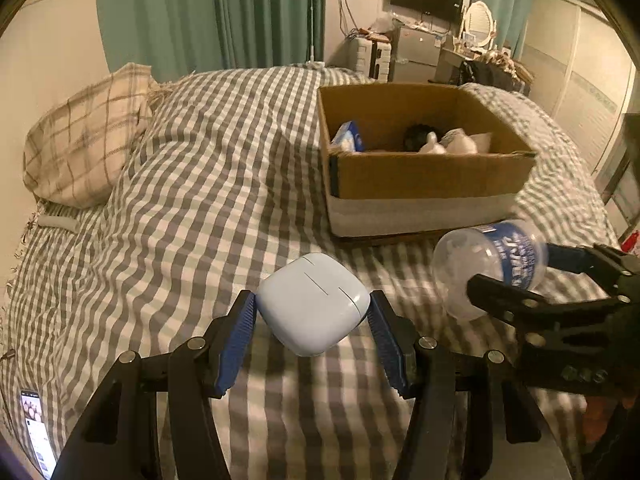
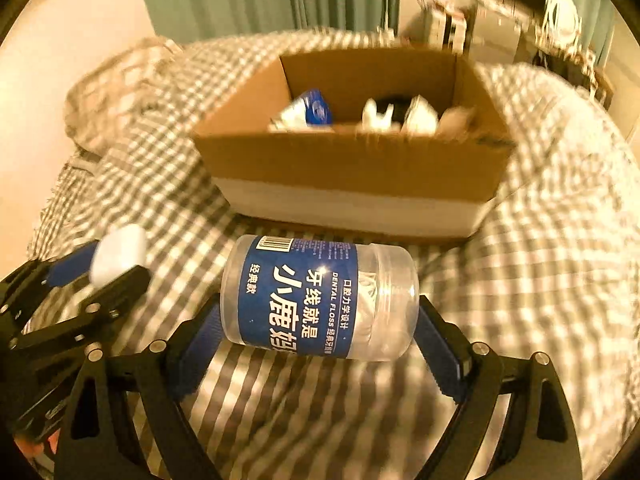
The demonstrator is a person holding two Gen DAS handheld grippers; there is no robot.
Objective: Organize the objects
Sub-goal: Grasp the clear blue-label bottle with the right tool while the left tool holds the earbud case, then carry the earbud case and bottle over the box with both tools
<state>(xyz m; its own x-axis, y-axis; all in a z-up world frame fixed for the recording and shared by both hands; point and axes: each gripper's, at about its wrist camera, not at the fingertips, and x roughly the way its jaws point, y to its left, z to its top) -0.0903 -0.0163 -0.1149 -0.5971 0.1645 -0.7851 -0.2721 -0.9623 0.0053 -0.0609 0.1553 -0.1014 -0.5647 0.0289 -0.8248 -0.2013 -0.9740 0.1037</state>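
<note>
My left gripper (image 1: 313, 320) pinches the pale earbud case (image 1: 313, 303) and my right gripper (image 2: 320, 334) clamps the dental floss jar (image 2: 320, 298) endwise above the bed, so its slick plastic could slip before reaching the cardboard box (image 2: 352, 160).

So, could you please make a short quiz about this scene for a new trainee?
1. True or false: the left gripper holds the pale blue earbud case clear of the checked bedcover.
2. The right gripper grips what? A) a phone B) a clear dental floss jar C) a pillow
3. Fill in: the cardboard box on the bed is open at the ____ and already holds some items.

Key
1. True; the blue pads press on both of its sides.
2. B; the jar lies sideways between the pads.
3. Top.
</note>
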